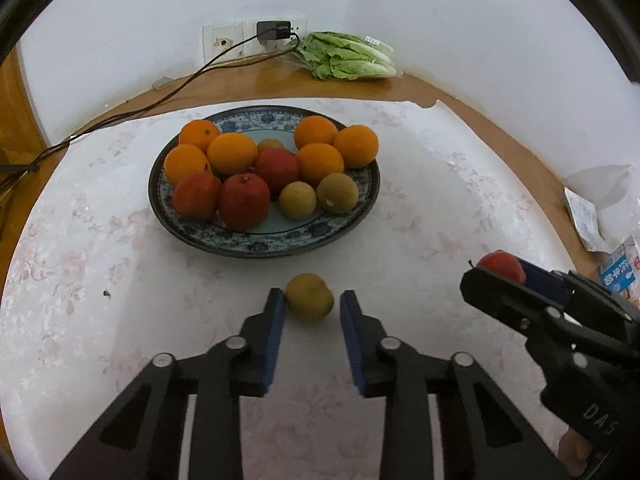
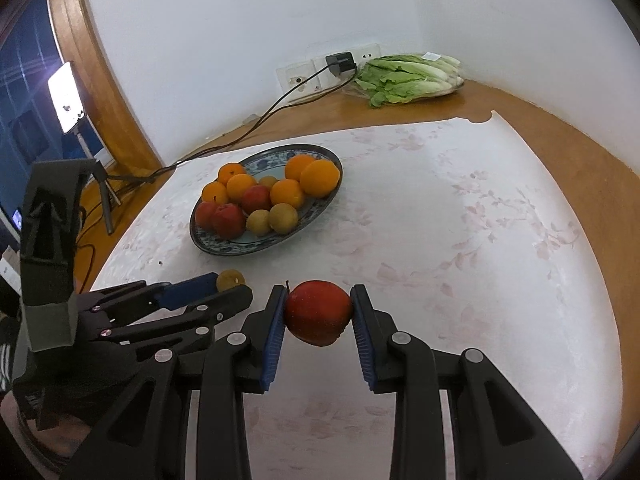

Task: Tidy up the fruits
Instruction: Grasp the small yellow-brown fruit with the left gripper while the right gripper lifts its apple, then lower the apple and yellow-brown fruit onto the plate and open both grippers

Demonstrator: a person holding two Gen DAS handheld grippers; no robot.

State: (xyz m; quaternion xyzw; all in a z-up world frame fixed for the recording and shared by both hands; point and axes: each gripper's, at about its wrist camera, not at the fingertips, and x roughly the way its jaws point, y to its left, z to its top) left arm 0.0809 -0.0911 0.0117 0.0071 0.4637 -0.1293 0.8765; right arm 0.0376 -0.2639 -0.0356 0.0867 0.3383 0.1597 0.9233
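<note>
on pale cloth (image 1: 420, 184), smooth red apple (image 2: 318, 312), stem up.

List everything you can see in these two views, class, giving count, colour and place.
oranges: six, orange, on the plate
apples: four, red; three on plate, one in right tongs
brown fruits: four, yellow-brown; three on plate, one in left tongs
plate: one, blue-and-white, on cloth
cloth: one, white floral, under plate
lettuce: one bunch, green, far corner
charger: one, black, wall socket
tongs: two, black, blue pads, nearest
</note>
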